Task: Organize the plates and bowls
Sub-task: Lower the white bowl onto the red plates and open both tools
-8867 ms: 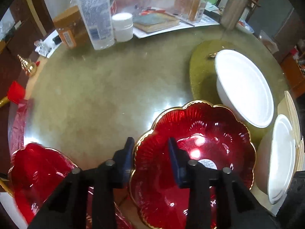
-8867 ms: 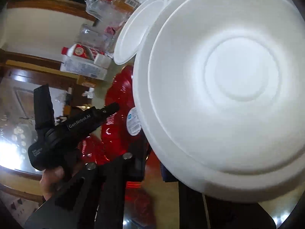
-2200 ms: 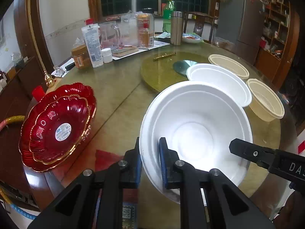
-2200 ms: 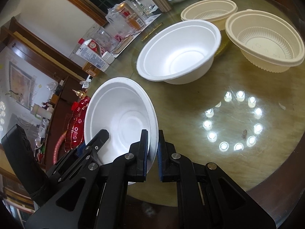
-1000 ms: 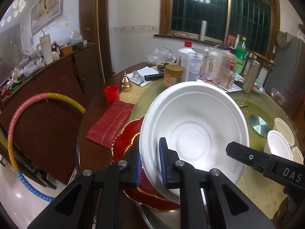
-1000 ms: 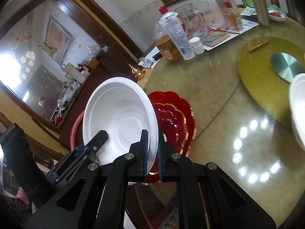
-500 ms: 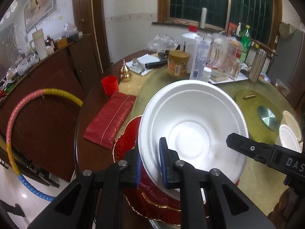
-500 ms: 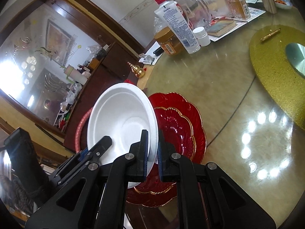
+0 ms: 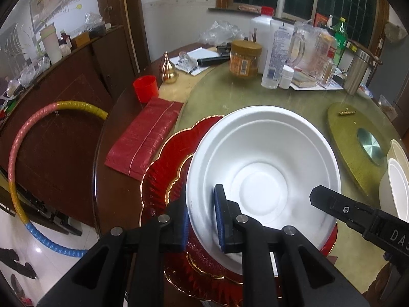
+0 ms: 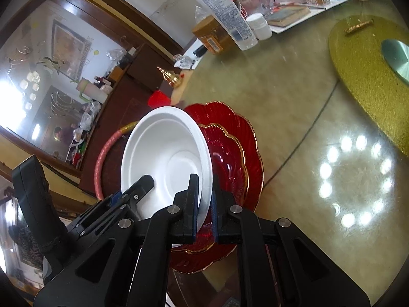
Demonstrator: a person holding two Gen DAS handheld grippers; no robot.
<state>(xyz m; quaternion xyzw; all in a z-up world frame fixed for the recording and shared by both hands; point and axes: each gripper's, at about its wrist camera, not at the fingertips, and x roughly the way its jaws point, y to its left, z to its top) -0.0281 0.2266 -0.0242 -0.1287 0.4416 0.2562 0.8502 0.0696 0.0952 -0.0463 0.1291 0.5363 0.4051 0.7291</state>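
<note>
Both grippers clamp one white foam bowl point(image 9: 260, 168): left gripper point(image 9: 202, 220) on its near rim, right gripper point(image 10: 204, 204) on the rim opposite. Bowl's tilted, right over stacked red scalloped plates point(image 10: 237, 153) at table point(image 10: 294, 97) edge.

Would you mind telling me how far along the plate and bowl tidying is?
Done: the red plates are stacked. In hand: both tools, left and right, grip the white bowl above them. Left: setting it down; more bowls wait at the right edge.
</note>
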